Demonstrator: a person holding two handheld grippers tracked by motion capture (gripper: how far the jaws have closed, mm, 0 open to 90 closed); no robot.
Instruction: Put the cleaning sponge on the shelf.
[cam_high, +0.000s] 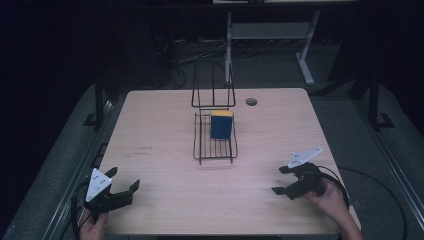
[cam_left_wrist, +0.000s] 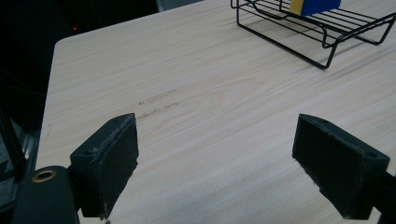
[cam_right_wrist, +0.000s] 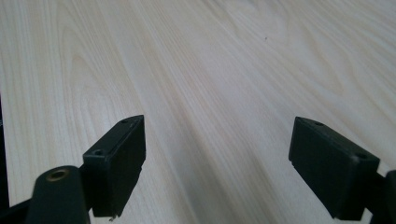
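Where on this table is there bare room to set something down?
Bare wood lies left of the wire rack out to the table edge, right of it too, and between the left gripper and right gripper. The rack, holding a blue-and-yellow sponge, crowds the middle.

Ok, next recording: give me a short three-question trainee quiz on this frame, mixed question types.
1. True or false: the blue and yellow block lies on the bare table.
2. Which is open: A) left hand-held gripper only, B) right hand-held gripper only, C) both?
3. Fill in: the block sits in a black wire ____.

Key: 1 false; 2 C; 3 rack.
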